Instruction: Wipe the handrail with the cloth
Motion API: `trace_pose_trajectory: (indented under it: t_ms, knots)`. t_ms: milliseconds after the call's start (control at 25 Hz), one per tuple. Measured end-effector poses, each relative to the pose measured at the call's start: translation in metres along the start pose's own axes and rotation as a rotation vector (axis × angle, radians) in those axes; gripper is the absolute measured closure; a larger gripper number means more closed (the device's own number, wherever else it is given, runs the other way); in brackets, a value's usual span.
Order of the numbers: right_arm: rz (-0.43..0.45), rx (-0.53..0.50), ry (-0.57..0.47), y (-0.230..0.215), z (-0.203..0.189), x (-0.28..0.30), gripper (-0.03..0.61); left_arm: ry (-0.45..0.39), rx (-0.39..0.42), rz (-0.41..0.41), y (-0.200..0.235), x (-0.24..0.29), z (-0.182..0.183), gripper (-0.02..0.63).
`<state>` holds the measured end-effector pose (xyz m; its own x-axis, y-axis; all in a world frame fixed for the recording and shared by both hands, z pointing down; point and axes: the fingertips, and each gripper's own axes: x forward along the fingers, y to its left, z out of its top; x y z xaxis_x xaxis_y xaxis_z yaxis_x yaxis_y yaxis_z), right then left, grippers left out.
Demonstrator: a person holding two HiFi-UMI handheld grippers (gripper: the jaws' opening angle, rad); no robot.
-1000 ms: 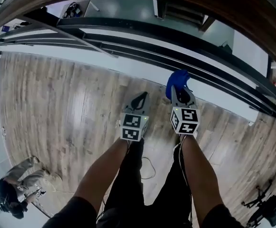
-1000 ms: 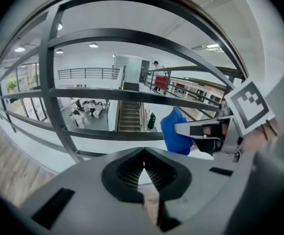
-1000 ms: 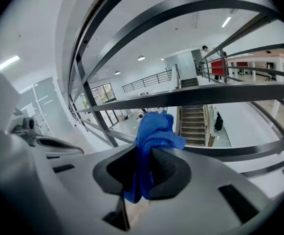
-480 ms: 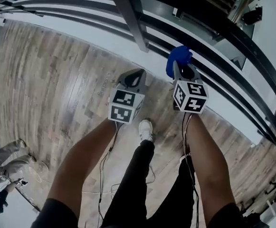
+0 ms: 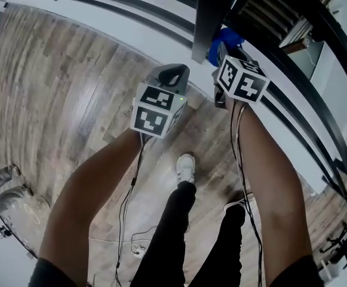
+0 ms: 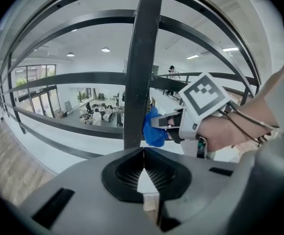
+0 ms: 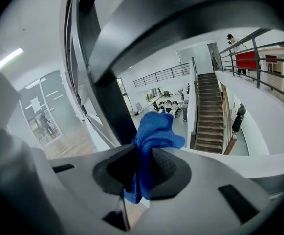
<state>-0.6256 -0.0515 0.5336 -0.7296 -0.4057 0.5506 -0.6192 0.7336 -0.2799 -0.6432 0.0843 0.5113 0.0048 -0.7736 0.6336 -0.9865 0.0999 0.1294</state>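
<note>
The cloth (image 7: 154, 131) is clamped in the right gripper (image 7: 142, 168), perhaps touching the post (image 7: 110, 102) at ten o'clock; the left gripper (image 6: 144, 168) is closed on nothing.

An upper gallery in a large, open office building. A black railing (image 6: 139, 58) edges a wood floor (image 5: 60, 88) and overlooks an atrium where people sit at desks (image 6: 97, 115) below, beside wide stairs (image 7: 210, 116).

Grey-brown plank floor (image 5: 71, 82), staircase (image 7: 208, 116)
</note>
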Motion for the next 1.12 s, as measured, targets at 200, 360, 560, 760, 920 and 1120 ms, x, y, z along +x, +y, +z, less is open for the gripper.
trace_pose_trajectory:
  t_ms: [200, 360, 560, 760, 920, 1120]
  knots:
    - [-0.07, -0.004, 0.073, -0.012, -0.021, 0.021, 0.509, -0.003, 0.004, 0.004, 0.008, -0.004, -0.009, 0.607]
    - [-0.08, -0.065, 0.094, -0.016, -0.021, 0.019, 0.509, -0.002, -0.023, 0.017, 0.008, -0.003, -0.007, 0.607]
    - [-0.117, -0.093, 0.114, -0.032, -0.027, -0.001, 0.509, 0.009, -0.034, 0.017, -0.011, 0.004, -0.013, 0.607]
    - [-0.145, -0.096, 0.125, -0.066, -0.037, -0.033, 0.509, 0.031, -0.033, -0.011, -0.047, 0.021, -0.017, 0.607]
    - [-0.158, -0.078, 0.129, -0.101, -0.045, -0.062, 0.509, 0.044, -0.04, -0.027, -0.08, 0.037, -0.014, 0.607]
    - [-0.181, -0.036, 0.124, -0.151, -0.057, -0.103, 0.509, 0.041, -0.097, -0.053, -0.127, 0.057, -0.002, 0.607]
